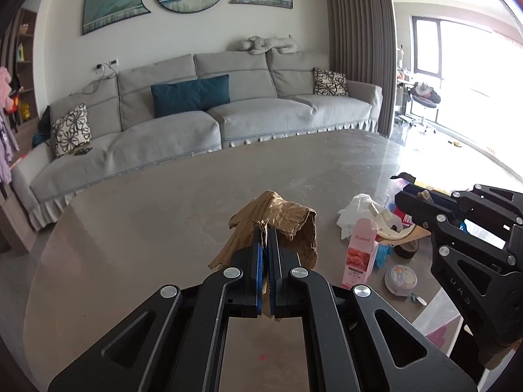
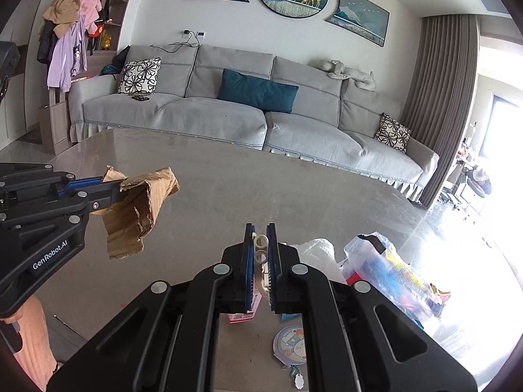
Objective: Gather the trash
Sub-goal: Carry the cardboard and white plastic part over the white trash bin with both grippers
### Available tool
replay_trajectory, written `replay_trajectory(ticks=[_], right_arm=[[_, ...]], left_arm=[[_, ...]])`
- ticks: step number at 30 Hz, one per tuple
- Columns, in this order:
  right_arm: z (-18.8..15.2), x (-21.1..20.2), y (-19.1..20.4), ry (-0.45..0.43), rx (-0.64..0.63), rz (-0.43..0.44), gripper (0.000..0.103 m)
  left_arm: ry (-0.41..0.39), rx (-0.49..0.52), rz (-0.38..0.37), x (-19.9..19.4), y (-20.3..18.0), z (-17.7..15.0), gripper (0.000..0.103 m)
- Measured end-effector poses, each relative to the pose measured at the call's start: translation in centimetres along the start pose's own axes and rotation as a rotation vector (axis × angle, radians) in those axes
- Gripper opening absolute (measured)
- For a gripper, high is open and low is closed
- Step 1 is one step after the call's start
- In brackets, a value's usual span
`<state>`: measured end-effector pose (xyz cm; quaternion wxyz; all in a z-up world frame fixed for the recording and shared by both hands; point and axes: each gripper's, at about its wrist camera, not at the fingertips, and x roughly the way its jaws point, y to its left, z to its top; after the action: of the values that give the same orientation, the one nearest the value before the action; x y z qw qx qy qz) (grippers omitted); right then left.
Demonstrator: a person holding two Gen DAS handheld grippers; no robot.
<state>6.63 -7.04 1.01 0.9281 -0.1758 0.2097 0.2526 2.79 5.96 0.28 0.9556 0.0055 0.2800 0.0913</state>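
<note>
Left wrist view first. The left gripper (image 1: 268, 228) is squeezed tight on a torn piece of brown cardboard (image 1: 287, 225). The cardboard hangs up in the air over the gray table (image 1: 147, 228), not touching it. So this bit of trash is already picked up. Off to the right sits a small pile that is not picked up yet: a crumpled white tissue (image 1: 356, 209), a pink box (image 1: 359, 254) standing up, and a little round tin (image 1: 400, 278) lying flat near the table's edge. The right gripper (image 1: 415, 196) reaches in from the right side, above that pile. From here I cannot tell what it holds. I see no trash bin in this view.

Right wrist view next. The right gripper (image 2: 260, 245) is pinched narrow on a small cream plastic piece (image 2: 260, 250) with round holes in it. The piece is lifted above the pink box, which peeks out below the jaws. Beside it are the white tissue (image 2: 315, 251) and a clear plastic bag (image 2: 392, 271) full of bright wrappers. The round tin (image 2: 289, 343) lies lower down. The left gripper (image 2: 114, 189) comes in flat from the left, holding the cardboard (image 2: 143, 209) out over the table.

I think two pieces are in hand and most of the pile is left. Both tools are held level, pointing toward the sofa (image 2: 228, 111).
</note>
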Motion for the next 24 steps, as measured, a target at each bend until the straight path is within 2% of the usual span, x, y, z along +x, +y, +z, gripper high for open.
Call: replay_trajectory(ticks=[16, 20, 24], right_arm=[[2.4, 0.1, -0.6, -0.014, 0.048, 0.04, 0.008], [2.2, 1.1, -0.2, 0.035, 0.028, 0.024, 0.008], [2.1, 0.5, 0.7, 0.017, 0.019, 0.004, 0.007]], left_arm=[[0.002, -0.04, -0.003, 0.2, 2.1, 0.0, 0.004], [0.0, -0.042, -0.001, 0.2, 2.4, -0.2, 0.004], [0.001, -0.052, -0.008, 0.2, 2.5, -0.2, 0.004]])
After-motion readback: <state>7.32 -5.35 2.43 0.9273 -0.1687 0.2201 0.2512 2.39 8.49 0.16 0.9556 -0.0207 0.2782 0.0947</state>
